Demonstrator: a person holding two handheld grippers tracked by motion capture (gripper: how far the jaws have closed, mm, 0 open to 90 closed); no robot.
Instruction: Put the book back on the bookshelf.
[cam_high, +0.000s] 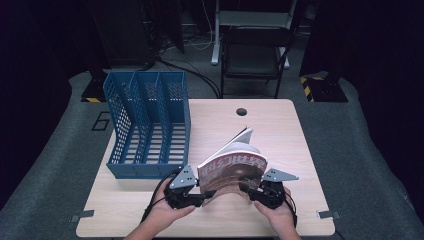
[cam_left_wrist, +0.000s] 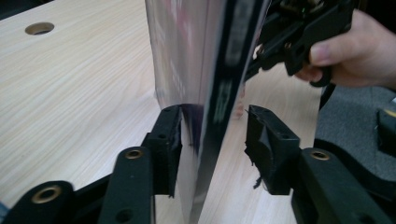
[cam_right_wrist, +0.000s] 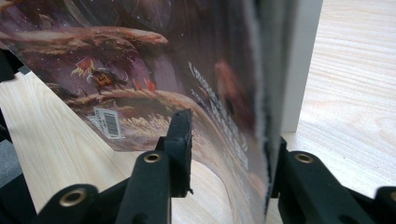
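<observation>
A magazine (cam_high: 232, 167) with a reddish-brown illustrated cover stands upright and bowed on the wooden table (cam_high: 280, 130), near its front edge. My left gripper (cam_high: 202, 195) is at its left lower edge, my right gripper (cam_high: 247, 189) at its right. In the left gripper view the dark spine (cam_left_wrist: 219, 93) runs between the jaws of my left gripper (cam_left_wrist: 212, 121); one jaw touches it, the other stands clear. In the right gripper view the cover (cam_right_wrist: 163, 60) and page edges sit between the jaws of my right gripper (cam_right_wrist: 231, 135), with a gap at the near jaw. Both grippers are open.
A blue three-slot file rack (cam_high: 147, 120) stands on the table's left half, just behind my left gripper. A round cable hole (cam_high: 242, 111) is near the far edge. A black folding chair (cam_high: 255, 55) stands beyond the table. The other hand (cam_left_wrist: 355, 51) shows in the left gripper view.
</observation>
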